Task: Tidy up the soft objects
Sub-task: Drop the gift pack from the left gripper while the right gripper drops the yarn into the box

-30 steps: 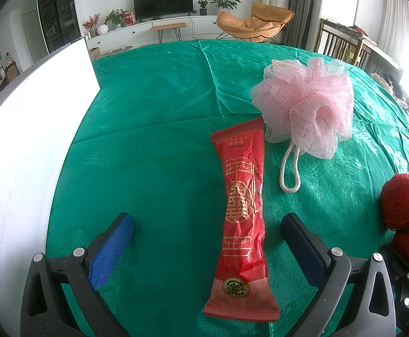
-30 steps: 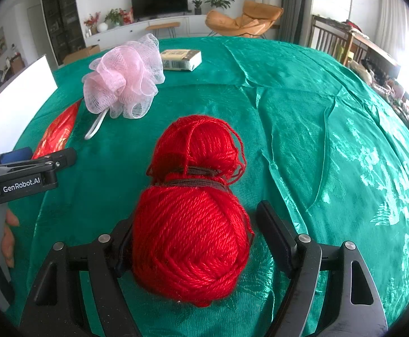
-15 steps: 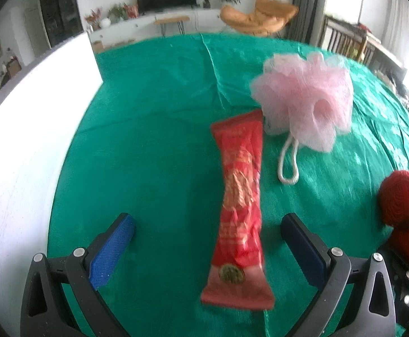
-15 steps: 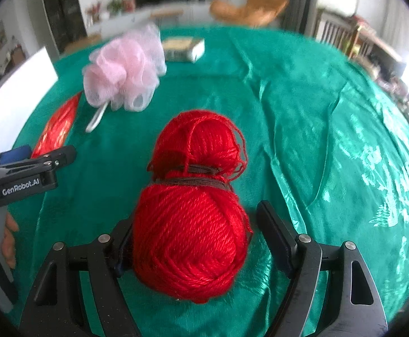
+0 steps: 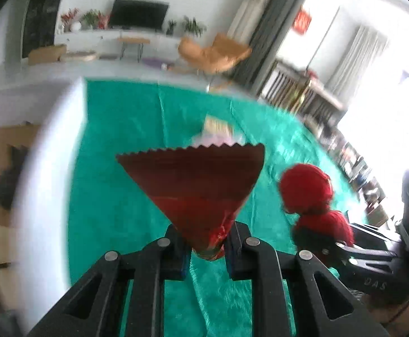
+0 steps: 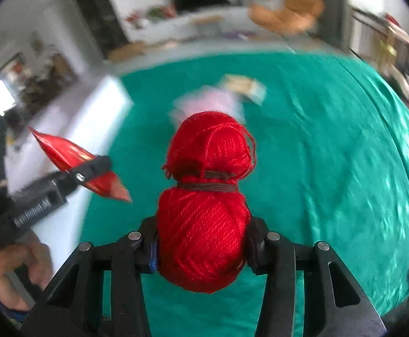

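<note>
The left gripper [image 5: 207,248] was clamped on the red packet [image 5: 196,185]; only the right wrist view showed the right gripper [image 6: 201,248] squeezing the red yarn [image 6: 204,210].

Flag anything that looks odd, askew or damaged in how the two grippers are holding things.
The left gripper pinches the red packet near one end, so it juts out and crumples at the grip. The right gripper squeezes only the near ball of the red yarn. Nothing looks damaged.
</note>
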Motion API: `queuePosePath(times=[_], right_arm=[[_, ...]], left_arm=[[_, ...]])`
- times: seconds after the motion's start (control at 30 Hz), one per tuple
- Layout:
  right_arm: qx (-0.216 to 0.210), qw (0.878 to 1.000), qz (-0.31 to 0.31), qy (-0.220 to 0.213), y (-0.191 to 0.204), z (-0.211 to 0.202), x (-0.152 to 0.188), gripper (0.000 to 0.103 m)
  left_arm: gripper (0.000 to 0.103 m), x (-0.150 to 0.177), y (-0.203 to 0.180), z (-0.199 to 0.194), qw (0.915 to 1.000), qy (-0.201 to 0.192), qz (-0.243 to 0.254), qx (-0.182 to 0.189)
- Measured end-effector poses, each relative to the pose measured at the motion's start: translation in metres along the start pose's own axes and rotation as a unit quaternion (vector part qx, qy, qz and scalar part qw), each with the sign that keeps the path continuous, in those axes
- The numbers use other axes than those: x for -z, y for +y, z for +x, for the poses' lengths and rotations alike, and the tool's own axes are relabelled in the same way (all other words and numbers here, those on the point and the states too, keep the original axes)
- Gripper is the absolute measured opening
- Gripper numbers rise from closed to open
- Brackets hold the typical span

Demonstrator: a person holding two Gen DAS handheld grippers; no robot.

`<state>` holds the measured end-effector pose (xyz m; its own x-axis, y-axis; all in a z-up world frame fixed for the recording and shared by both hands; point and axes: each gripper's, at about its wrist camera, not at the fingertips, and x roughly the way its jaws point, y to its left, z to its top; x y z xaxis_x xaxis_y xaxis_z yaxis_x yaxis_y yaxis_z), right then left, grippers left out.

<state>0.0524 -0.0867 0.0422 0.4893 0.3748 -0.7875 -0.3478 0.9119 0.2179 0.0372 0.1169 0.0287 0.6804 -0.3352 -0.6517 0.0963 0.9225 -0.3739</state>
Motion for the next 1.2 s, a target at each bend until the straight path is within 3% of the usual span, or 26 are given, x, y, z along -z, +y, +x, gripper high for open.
queuePosePath(times=[0.1,0.23,0.27,0.33,0.37,0.43,0.47,0.53,0.63,0.7,0.83,0.9,1.0,1.07,1.2], right_arm=[[-0.071,0.996,-0.057,-0.02,0.072,-0.023,-0.018,0.048],[-0.19,0.974,-0.119,-0.013,0.179,-0.022,-0.033,0.052],[-0.216,0.969,-0.121,-0.009,0.195,-0.017,-0.034,0.058],[-0.275,0.955,-0.109,0.007,0.223,-0.001,-0.037,0.073],[-0.295,0.95,-0.102,0.022,0.235,0.011,-0.037,0.074],[-0.291,0.952,-0.09,0.037,0.241,0.028,-0.036,0.074],[-0.285,0.954,-0.086,0.036,0.237,0.031,-0.036,0.074],[-0.268,0.961,-0.069,0.022,0.212,0.035,-0.036,0.074],[-0.234,0.971,-0.033,0.02,0.17,0.039,-0.034,0.074],[-0.192,0.981,-0.018,0.007,0.132,0.043,-0.032,0.074],[-0.04,0.999,-0.008,-0.024,0.052,0.059,-0.015,0.074],[0.026,0.999,-0.002,-0.037,0.019,0.063,-0.005,0.074],[0.137,0.989,0.033,-0.05,-0.042,0.074,0.013,0.074],[0.183,0.98,0.06,-0.042,-0.081,0.081,0.021,0.074],[0.215,0.971,0.089,-0.047,-0.121,0.082,0.035,0.074]], left_arm=[[0.018,-0.008,0.036,-0.073,0.9981,-0.046,-0.003,-0.04],[0.019,-0.005,0.108,-0.14,0.9862,-0.055,-0.027,-0.154],[0.02,-0.001,0.128,-0.148,0.9764,-0.043,-0.029,-0.209],[0.021,0.008,0.163,-0.153,0.9576,-0.018,-0.04,-0.285],[0.021,0.015,0.183,-0.153,0.9494,-0.004,-0.052,-0.31],[0.022,0.028,0.216,-0.147,0.9331,0.035,-0.074,-0.35],[0.022,0.034,0.231,-0.144,0.9236,0.058,-0.086,-0.369],[0.023,0.043,0.246,-0.143,0.9277,0.053,-0.104,-0.355],[0.049,0.045,0.253,-0.146,0.9314,0.04,-0.121,-0.341],[0.078,0.039,0.246,-0.15,0.9349,0.013,-0.131,-0.33],[0.081,0.022,0.234,-0.167,0.9388,-0.039,-0.127,-0.318],[0.081,0.019,0.214,-0.172,0.945,-0.055,-0.124,-0.298],[0.084,0.013,0.18,-0.166,0.9569,-0.065,-0.096,-0.266],[0.085,0.008,0.146,-0.155,0.9697,-0.058,-0.068,-0.227],[0.085,0.006,0.074,-0.108,0.9901,-0.018,-0.015,-0.139]])
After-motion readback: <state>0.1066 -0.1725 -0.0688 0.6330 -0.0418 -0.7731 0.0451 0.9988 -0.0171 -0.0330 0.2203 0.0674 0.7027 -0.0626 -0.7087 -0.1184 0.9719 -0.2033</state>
